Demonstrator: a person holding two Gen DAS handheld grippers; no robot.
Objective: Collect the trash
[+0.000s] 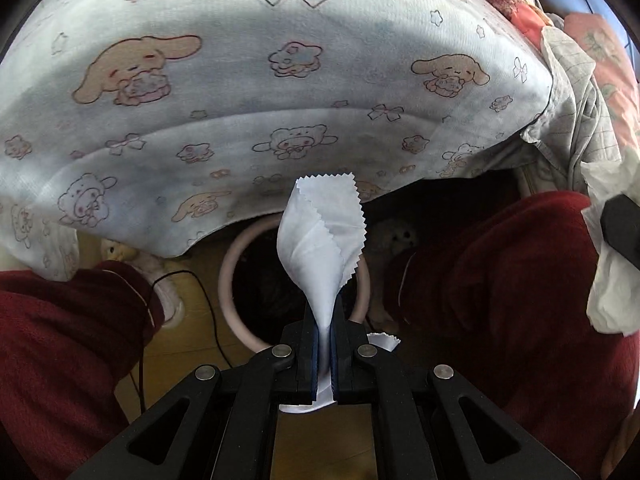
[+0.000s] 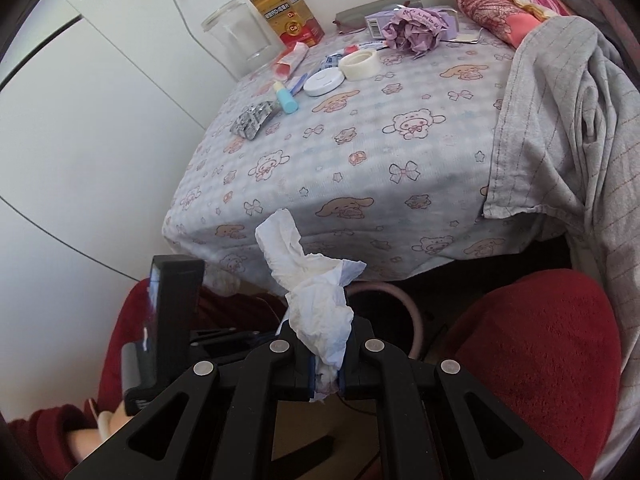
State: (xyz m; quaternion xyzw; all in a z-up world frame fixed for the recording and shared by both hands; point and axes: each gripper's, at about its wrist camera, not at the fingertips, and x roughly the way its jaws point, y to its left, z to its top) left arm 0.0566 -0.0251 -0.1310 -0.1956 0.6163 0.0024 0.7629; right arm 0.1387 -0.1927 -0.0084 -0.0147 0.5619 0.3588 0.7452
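Trouble could be caused if the cloth (image 1: 320, 236), pinched in the left tool (image 1: 324, 354) above the bin (image 1: 232, 268), or the tissue (image 2: 316, 280), clamped in the right tool (image 2: 326, 364), were released off the rim and dropped on the floor.

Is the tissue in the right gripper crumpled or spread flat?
Crumpled. The white tissue is twisted and bunched, pinched between the closed fingers of the right gripper, its wrinkled end sticking up.
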